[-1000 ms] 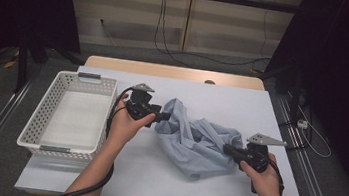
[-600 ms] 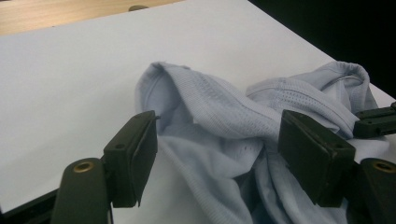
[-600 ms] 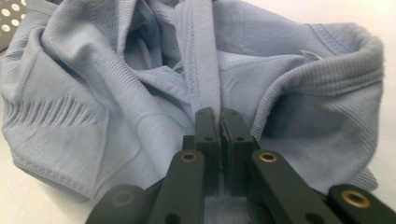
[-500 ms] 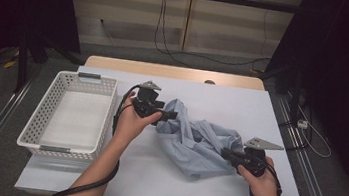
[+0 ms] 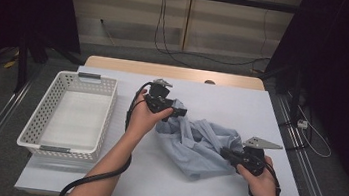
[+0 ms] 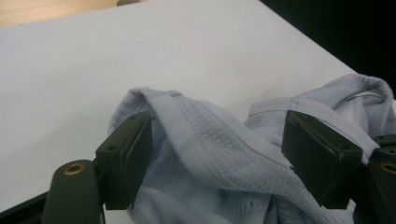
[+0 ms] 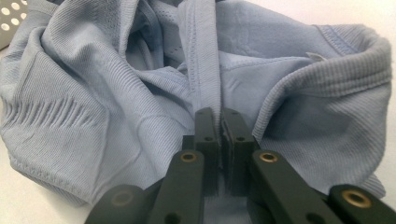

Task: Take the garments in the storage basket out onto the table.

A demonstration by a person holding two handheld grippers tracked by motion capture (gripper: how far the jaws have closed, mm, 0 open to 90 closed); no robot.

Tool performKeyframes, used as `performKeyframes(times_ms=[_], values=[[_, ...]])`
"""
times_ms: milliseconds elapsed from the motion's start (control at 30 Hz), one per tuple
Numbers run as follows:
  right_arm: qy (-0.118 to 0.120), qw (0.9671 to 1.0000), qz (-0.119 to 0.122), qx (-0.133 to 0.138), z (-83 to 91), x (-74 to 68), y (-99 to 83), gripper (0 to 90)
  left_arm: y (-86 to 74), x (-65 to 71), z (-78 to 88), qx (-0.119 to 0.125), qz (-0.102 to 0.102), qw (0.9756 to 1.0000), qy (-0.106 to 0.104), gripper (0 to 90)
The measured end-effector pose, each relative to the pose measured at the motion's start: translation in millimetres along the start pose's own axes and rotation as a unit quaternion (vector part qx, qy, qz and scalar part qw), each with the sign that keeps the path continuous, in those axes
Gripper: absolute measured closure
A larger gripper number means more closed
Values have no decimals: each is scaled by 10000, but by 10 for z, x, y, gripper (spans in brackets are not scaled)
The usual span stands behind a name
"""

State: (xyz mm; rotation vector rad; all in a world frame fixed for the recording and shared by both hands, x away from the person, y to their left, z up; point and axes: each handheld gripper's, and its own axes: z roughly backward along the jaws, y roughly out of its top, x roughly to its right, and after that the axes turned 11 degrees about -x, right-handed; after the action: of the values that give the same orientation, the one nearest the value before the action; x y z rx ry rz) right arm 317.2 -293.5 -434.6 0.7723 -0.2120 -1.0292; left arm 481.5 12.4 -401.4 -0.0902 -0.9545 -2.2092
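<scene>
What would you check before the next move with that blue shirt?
1. Right tool clamped on the blue shirt: ok, a fold is pinched.
2. Left tool gripping: not ok; its jaws have just been opening and straddle a ridge of cloth without pressing it.
3. Shirt fully on the table: ok.
4. White basket free to receive: ok.
5. Shirt spread flat: not ok, crumpled.

No readable txt anywhere I look: no labels, brands, nos. or signs. The small tag inside the collar of the shirt I'm gripping is too tiny to read.
</scene>
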Motion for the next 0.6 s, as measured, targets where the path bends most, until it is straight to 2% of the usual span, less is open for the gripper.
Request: performKeyframes(times_ms=[67, 100, 167, 233, 267, 333, 367, 467, 600], values=[[-9, 10000, -4, 1, 1, -1, 2, 869, -20, -10, -67, -65, 50, 9999, -133, 301], [-9, 10000, -7, -2, 2, -2, 3, 869, -36, -14, -91, -149, 68, 9996, -223, 357], [-16, 10000, -21, 5, 6, -4, 6, 869, -65, 0, -130, -165, 28, 9996, -219, 423], [-17, 10000, -26, 21, 11, -1, 10, 869, -90, 17, -146, -304, 14, 9990, -326, 569], [-26, 10000, -25, 33, 14, 1, 12, 869, -102, 27, -148, -312, -33, 9987, -394, 600], [-24, 10000, -41, 46, 24, 4, 16, 870, -126, 58, -128, -336, 9, 9980, -535, 747], [-37, 10000, -36, 56, 27, 6, 17, 869, -136, 69, -107, -339, 4, 9978, -564, 779], [-53, 9999, -48, 87, 37, 14, 20, 869, -167, 111, -24, -270, -35, 9977, -615, 821], [-69, 9998, -77, 146, 59, 24, 34, 868, -212, 161, 126, -108, -168, 9979, -617, 826]])
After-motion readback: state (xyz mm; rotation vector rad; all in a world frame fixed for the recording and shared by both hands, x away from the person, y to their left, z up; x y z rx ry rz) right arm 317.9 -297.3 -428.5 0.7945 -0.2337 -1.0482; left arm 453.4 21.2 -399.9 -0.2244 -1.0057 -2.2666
